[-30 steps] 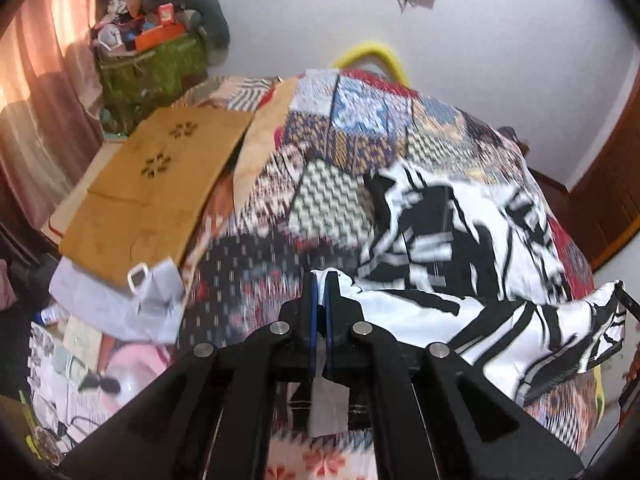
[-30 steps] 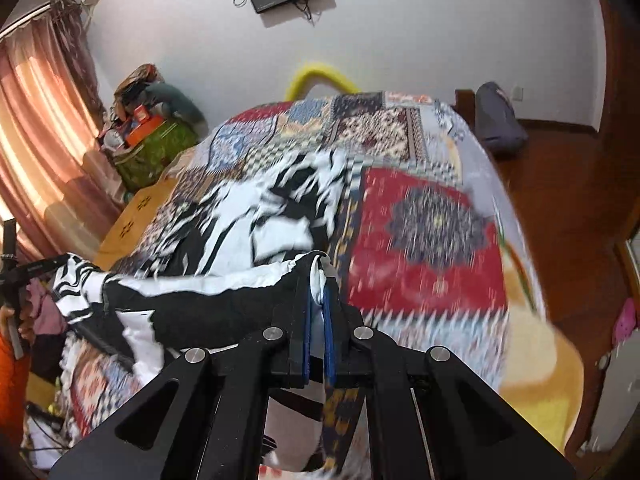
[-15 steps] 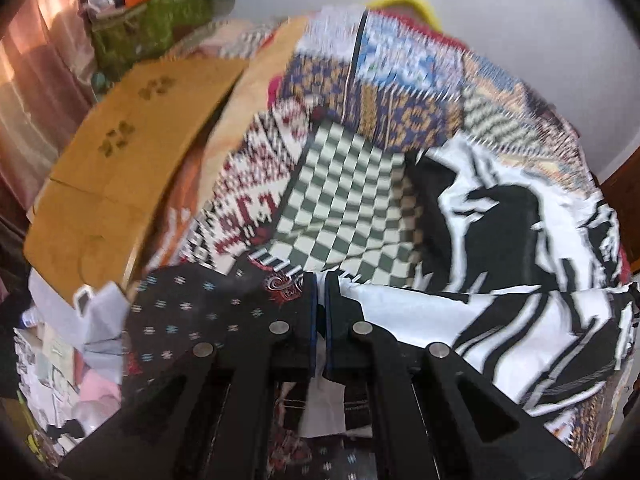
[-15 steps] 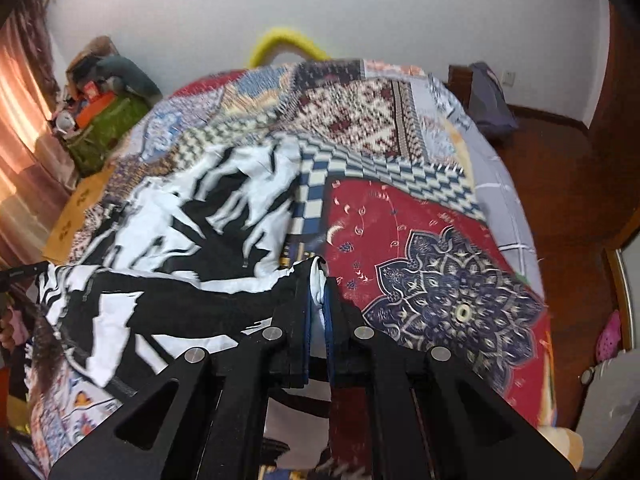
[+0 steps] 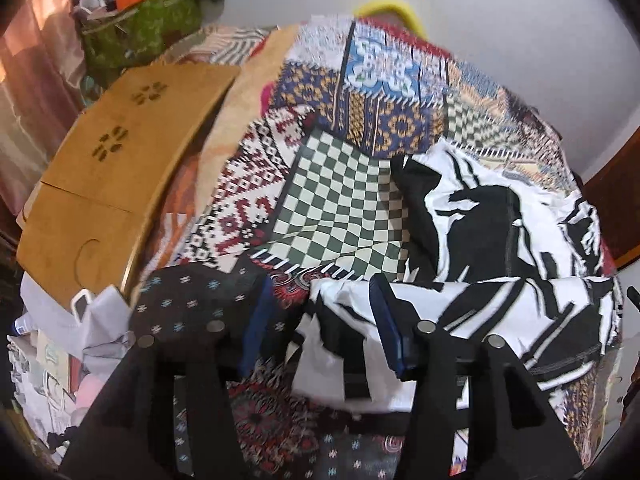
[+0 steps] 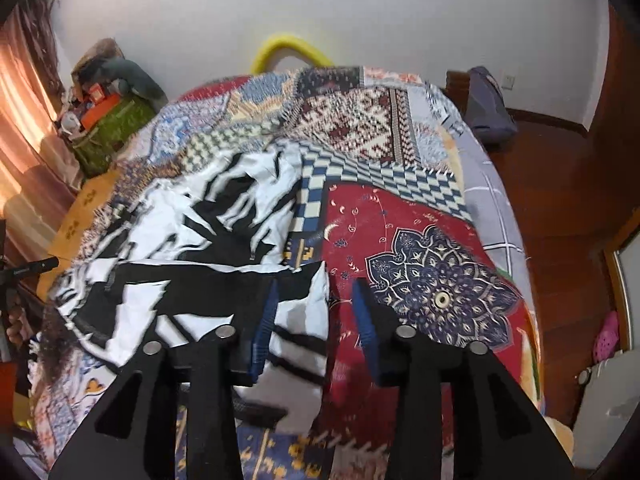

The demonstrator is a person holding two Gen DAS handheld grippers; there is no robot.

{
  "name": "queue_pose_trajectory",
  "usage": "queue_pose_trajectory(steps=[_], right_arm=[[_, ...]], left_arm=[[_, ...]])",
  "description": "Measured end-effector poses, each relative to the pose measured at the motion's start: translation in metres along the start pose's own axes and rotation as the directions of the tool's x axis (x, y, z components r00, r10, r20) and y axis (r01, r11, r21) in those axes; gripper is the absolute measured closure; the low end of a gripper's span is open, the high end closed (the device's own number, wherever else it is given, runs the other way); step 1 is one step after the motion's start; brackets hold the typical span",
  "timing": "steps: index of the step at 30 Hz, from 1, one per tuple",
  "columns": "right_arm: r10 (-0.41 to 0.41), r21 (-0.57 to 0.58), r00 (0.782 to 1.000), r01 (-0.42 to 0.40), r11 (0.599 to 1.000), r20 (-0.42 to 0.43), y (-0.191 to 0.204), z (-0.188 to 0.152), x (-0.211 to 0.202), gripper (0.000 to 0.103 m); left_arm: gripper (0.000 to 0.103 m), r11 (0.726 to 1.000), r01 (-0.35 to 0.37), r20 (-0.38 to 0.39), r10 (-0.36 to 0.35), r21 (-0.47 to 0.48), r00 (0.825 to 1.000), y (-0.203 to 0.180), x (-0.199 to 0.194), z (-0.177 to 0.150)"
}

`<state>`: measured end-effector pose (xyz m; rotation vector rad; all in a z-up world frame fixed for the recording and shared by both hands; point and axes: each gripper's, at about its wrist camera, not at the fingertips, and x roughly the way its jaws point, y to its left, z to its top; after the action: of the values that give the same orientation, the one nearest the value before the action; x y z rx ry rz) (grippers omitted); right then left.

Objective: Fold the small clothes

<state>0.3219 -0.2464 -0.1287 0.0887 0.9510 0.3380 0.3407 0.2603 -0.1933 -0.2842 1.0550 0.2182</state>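
Note:
A black-and-white patterned garment [image 5: 488, 248] lies on the patchwork bedspread [image 5: 340, 184], its near edge folded over onto the rest. My left gripper [image 5: 320, 332] is open, and the garment's near left corner [image 5: 332, 320] lies loose between its fingers. In the right wrist view the same garment [image 6: 208, 232] lies left of centre. My right gripper [image 6: 314, 328] is open, with the garment's near right corner [image 6: 304, 312] lying between its fingers.
A brown cardboard sheet [image 5: 104, 184] lies at the bed's left side, with white bags [image 5: 80, 320] below it. A green bag of clutter [image 5: 140, 28] stands by the curtain. A yellow hoop [image 6: 288, 52] is behind the bed. The wooden floor [image 6: 560, 184] is to the right.
Both grippers carried the garment's near edge forward over the rest, lowered it onto the bed, then opened and let the corners go.

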Motion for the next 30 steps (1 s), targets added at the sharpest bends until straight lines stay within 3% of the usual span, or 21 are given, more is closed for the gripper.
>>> queue_pose_trajectory(steps=[7,15,19,21,23,25,30], right_arm=[[0.023,0.002,1.000,-0.023,1.000,0.002,0.005,-0.021,-0.020,0.061],[0.038,0.080,0.997,-0.033,0.996,-0.062,-0.005,-0.048,-0.004,0.061],[0.055,0.110,0.995,-0.046,0.993,-0.080,-0.008,-0.053,0.003,0.061],[0.064,0.121,0.994,-0.054,0.991,-0.084,-0.009,-0.053,0.007,0.061],[0.077,0.135,0.993,-0.065,0.989,-0.089,-0.010,-0.053,0.011,0.061],[0.086,0.143,0.993,-0.073,0.987,-0.086,-0.010,-0.054,0.014,0.061],[0.106,0.159,0.991,-0.093,0.983,-0.078,-0.012,-0.055,0.019,0.060]], left_arm=[[0.053,0.999,-0.005,-0.045,0.004,-0.034,0.999,0.021,-0.005,-0.027],[0.053,0.997,0.027,-0.113,-0.035,-0.078,0.993,0.028,0.017,-0.050],[0.065,0.997,0.033,-0.121,-0.042,-0.071,0.992,0.023,0.025,-0.052],[0.075,0.997,0.045,-0.124,-0.052,-0.058,0.991,0.020,0.028,-0.052],[0.092,0.998,0.045,-0.131,-0.050,-0.044,0.990,0.017,0.030,-0.053],[0.097,0.998,0.046,-0.138,-0.050,-0.033,0.989,0.014,0.034,-0.054],[0.100,0.998,0.046,-0.124,-0.049,-0.030,0.991,0.011,0.034,-0.057]])
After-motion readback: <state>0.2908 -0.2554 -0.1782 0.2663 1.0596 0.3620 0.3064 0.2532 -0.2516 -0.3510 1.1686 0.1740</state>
